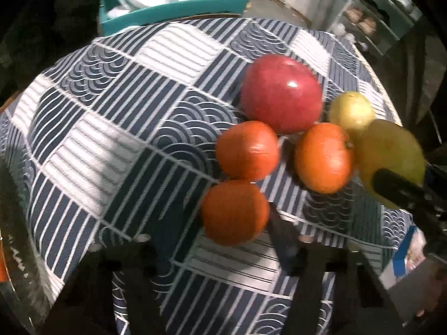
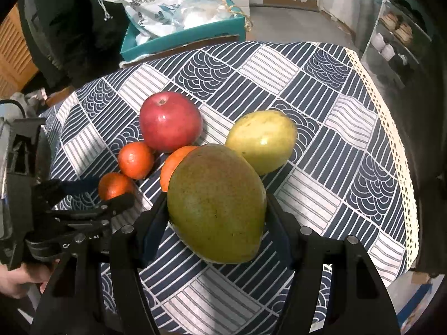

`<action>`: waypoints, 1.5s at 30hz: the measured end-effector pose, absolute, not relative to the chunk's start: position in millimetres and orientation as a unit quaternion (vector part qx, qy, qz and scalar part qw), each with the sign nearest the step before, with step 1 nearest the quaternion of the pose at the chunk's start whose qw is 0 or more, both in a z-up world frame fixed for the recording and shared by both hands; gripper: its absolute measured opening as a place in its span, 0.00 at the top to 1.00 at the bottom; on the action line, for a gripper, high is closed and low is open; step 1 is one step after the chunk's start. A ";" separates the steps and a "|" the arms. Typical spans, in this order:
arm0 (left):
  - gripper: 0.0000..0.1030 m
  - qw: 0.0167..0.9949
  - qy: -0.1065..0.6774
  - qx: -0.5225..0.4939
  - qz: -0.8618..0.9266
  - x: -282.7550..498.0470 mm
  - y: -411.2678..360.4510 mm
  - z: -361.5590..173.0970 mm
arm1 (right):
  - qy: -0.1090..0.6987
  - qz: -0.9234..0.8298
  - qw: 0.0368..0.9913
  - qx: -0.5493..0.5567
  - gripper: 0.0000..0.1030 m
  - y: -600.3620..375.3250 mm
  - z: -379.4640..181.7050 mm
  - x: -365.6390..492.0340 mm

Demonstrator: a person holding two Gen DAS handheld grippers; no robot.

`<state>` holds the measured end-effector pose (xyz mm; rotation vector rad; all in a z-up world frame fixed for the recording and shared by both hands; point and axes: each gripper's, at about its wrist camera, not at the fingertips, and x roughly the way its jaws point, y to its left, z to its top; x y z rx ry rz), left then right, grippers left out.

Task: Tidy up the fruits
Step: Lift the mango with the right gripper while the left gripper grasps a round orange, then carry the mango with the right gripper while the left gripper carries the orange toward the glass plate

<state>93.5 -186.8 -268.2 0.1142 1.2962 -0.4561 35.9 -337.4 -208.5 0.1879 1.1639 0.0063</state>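
The right tongs [image 2: 216, 209] are pinching a large green mango [image 2: 216, 203], one finger pressing on each of its sides, above the desk [image 2: 335, 117] with its blue-and-white patterned cloth. Just beyond the mango a yellow-green fruit [image 2: 262, 141] is lying, with a red apple [image 2: 170, 121] to the left of it. The left tongs [image 2: 111, 195] are sitting to the left of the right tongs, closing around the nearest orange [image 1: 234, 212]; its dark fingers are flanking that fruit, and I cannot tell whether the pads are pressing it. Two more oranges [image 1: 247, 149] are resting just beyond it, touching the apple.
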 end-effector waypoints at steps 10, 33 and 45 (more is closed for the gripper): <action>0.57 0.795 0.568 0.093 -0.191 85.2 -180.2 -252.2 | 0.541 0.001 0.838 0.075 0.34 -333.7 -205.6 39.5; 0.57 0.843 0.502 0.046 -0.190 71.7 -150.6 -162.1 | 0.478 0.022 0.877 0.048 0.35 -314.2 -151.5 37.4; 0.57 0.860 0.472 0.023 -0.193 62.2 -130.5 -124.6 | 0.434 0.043 0.899 0.042 0.35 -303.3 -111.8 33.7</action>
